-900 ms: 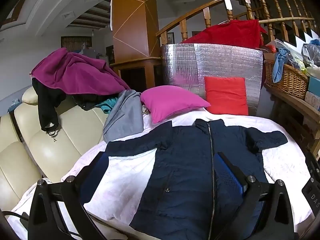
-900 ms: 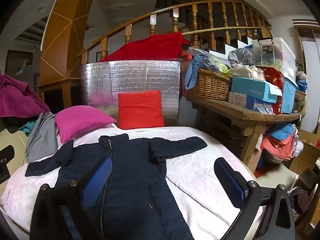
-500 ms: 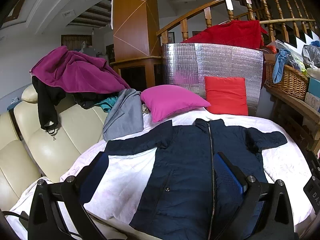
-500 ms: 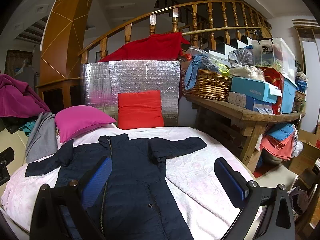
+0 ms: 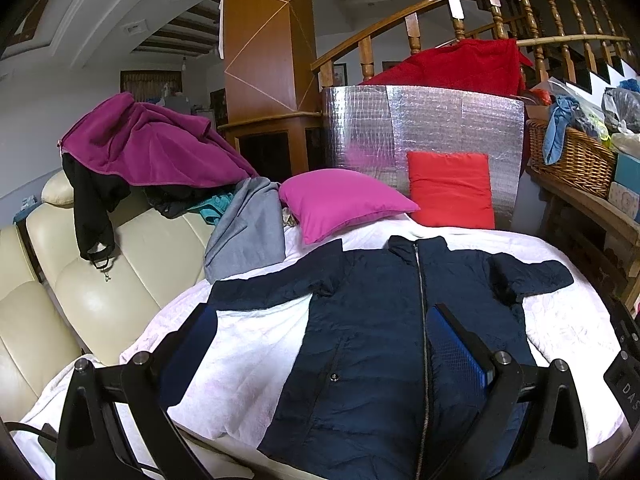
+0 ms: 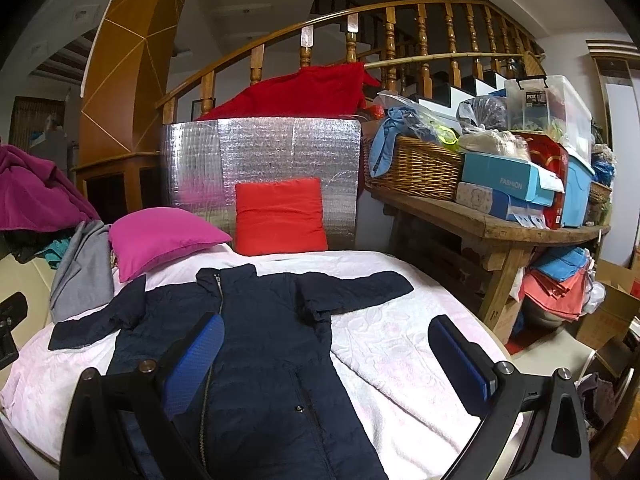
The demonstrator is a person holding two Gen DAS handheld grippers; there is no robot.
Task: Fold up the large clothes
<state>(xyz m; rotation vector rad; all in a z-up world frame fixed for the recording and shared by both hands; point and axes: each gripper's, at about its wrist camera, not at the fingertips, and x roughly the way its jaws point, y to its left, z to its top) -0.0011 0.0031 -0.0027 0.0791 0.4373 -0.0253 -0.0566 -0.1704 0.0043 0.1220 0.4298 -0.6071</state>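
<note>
A dark navy zip-up jacket lies flat and front-up on a white-pink cloth covering a round table, sleeves spread to both sides. My left gripper hovers above the jacket's lower left part, wide open, nothing between its blue pads. My right gripper hangs over the jacket's lower right side, also wide open and holding nothing. Neither touches the fabric.
A pink cushion and a red cushion rest at the table's far edge before a silver foil panel. A cream sofa with purple, black and grey clothes stands left. A wooden bench with basket and boxes stands right.
</note>
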